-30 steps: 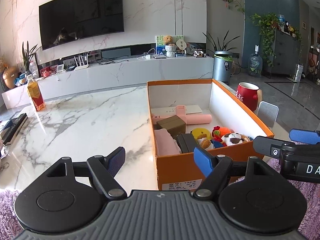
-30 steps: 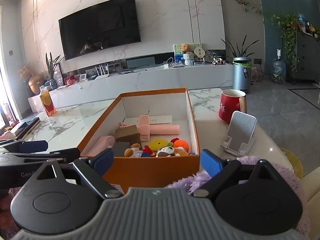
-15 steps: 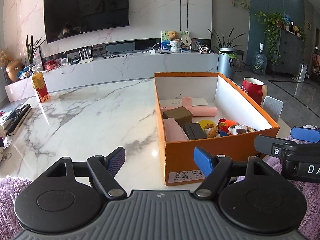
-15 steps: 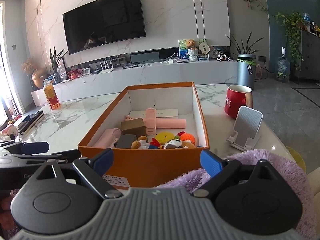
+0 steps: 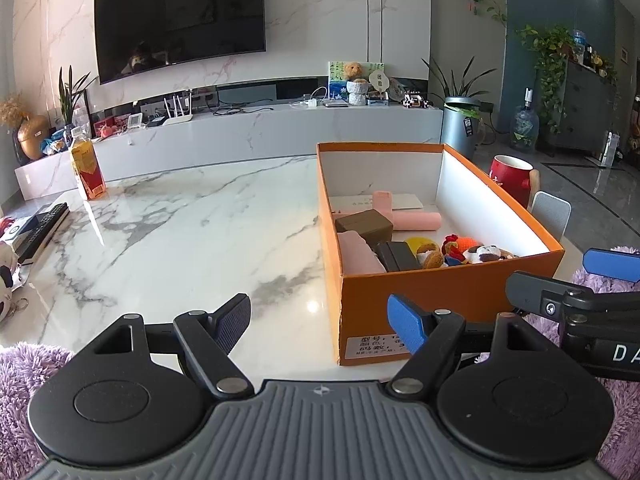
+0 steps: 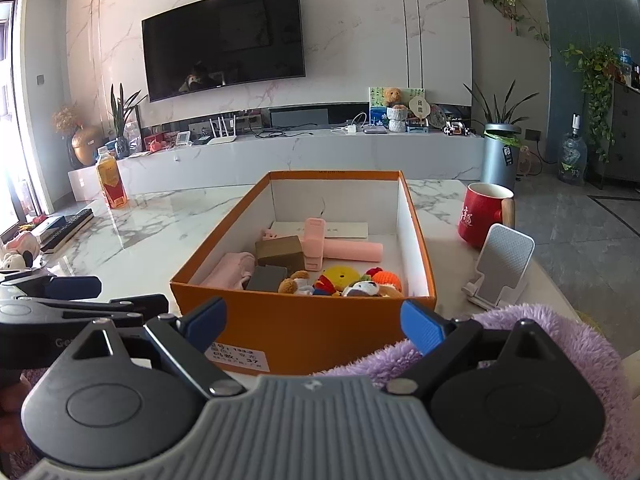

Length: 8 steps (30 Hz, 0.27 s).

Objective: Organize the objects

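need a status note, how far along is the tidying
Done: small toys and boxes lie in the orange box. In hand: nothing; left gripper and right gripper are open and empty. Possibly left: red mug, phone stand and juice bottle on the table.

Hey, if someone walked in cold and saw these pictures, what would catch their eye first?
Probably the orange box in the middle of the marble table, with pink items and small plush toys inside. Next, the red mug to its right, and the big black TV on the far wall.
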Motion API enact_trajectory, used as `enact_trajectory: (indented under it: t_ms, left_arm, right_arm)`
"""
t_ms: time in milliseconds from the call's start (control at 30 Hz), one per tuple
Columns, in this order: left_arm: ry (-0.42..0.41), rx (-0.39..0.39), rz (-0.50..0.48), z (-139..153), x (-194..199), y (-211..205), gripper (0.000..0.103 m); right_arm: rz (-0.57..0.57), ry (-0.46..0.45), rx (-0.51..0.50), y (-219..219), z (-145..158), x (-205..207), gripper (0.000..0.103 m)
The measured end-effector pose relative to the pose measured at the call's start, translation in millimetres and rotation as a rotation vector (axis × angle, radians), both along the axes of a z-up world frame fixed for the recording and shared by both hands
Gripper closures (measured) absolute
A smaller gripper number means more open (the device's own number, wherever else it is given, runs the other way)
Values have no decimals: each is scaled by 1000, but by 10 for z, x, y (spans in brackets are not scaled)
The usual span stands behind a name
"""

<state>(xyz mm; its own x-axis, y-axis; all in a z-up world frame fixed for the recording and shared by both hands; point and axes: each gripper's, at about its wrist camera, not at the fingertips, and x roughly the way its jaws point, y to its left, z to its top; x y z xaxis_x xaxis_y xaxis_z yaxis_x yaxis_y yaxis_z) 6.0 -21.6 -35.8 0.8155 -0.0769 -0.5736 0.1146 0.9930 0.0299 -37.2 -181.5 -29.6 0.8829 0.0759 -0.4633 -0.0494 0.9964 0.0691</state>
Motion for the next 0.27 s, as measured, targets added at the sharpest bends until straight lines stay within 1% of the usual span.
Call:
enact_trajectory:
  t_ms: [267]
  left_arm:
    - [-3,-9,2,-1,-12,16,14]
  right_arm:
    - [1,5,-5,17,-9,-3,9]
